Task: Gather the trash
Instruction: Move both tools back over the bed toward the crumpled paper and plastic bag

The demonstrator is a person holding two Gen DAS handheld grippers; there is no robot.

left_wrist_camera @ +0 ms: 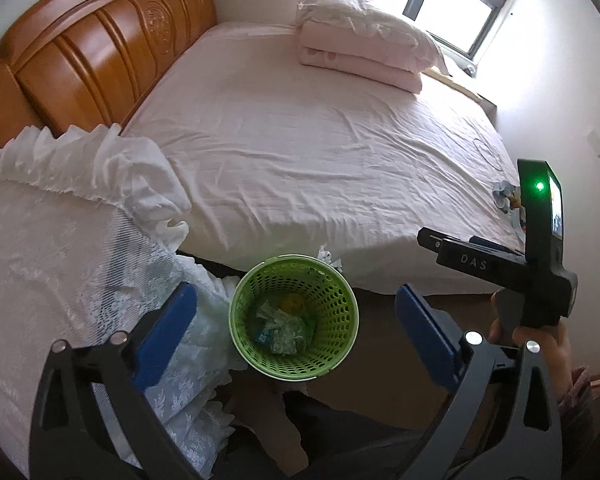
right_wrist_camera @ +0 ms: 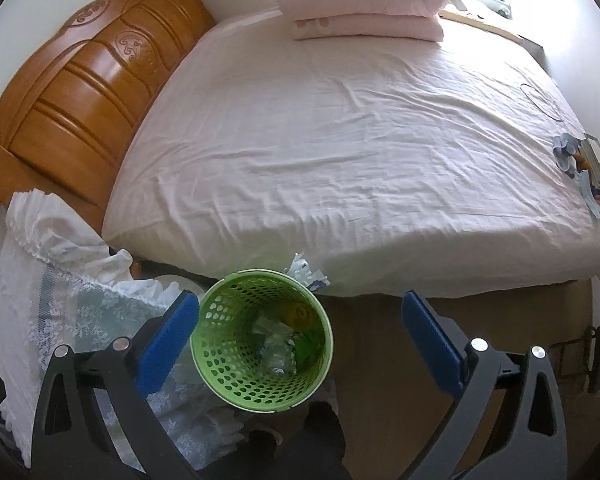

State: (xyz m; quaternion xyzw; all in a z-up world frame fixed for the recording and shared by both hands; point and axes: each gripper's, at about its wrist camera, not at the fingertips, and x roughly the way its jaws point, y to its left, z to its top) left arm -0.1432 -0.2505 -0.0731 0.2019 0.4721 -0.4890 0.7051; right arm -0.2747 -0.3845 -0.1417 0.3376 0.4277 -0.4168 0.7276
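Left wrist view: your left gripper (left_wrist_camera: 296,316) has its fingers spread wide and empty, framing the green perforated wastebasket (left_wrist_camera: 294,316) at lower centre, which holds wrappers. A crumpled white scrap (left_wrist_camera: 330,258) lies just behind its rim, against the bed (left_wrist_camera: 300,140).

Right wrist view: your right gripper (right_wrist_camera: 300,320) is likewise spread and empty; the wastebasket (right_wrist_camera: 262,338) sits left of centre. Clutter (right_wrist_camera: 584,168) lies at the bed's right edge. Judged risk: reaching for the scrap, a finger may clip the rim and tip the light wastebasket.
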